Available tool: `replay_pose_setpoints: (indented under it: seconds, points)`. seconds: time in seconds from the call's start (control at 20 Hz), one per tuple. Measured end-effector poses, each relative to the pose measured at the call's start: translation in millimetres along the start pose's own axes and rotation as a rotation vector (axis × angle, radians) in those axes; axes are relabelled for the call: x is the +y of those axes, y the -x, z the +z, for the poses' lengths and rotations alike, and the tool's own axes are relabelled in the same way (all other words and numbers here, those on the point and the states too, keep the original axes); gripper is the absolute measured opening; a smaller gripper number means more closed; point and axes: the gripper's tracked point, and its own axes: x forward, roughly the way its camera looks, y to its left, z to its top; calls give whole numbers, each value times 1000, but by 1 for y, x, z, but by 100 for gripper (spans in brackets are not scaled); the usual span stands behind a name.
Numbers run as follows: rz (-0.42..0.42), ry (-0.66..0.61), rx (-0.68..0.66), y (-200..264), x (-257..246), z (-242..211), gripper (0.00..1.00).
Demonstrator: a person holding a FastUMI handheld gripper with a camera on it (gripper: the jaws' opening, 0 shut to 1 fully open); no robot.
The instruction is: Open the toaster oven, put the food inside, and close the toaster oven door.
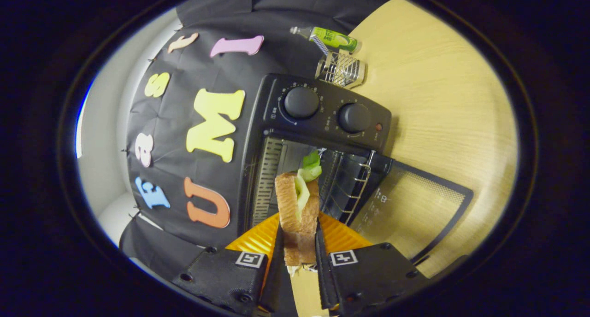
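The tool [298,250] is closed on a sandwich [297,206], with both fingers pressing its 2 bread slices from either side. The sandwich stands on edge between the fingers and reaches out beyond them, with green lettuce [309,167] showing at its far end. That far end sits at the mouth of the toaster oven [318,137], directly ahead of the fingers. The oven door [410,206] is fully open and lies flat on the wooden bench [442,100]. A wire rack [350,188] is visible inside the cavity. 2 round control knobs [301,102] sit on the oven's front panel. An orange ribbed plate [339,236] lies under the sandwich, just before the oven opening. Beyond the oven, a green-labelled bottle [329,37] and a small wire basket [341,69] rest on the bench.
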Motion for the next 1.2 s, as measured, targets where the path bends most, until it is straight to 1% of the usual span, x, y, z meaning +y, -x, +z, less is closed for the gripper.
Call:
replay_pose_setpoints:
  seconds: [0.1,0.3,0.45,0.6,0.8,1.1,1.2]
  points:
    - [-14,-40,4,-18,2,-7,39]
    - [-40,-52,-38,-49,7,-9,39]
    - [-50,-29,-34,-66,9,-13,39]
    - [-69,-33,-29,-76,8,-24,39]
    - [-99,91,-77,-83,6,-36,39]
    - [-128,187,-96,-93,3,-42,42]
    - [-143,242,-87,-89,2,-44,43]
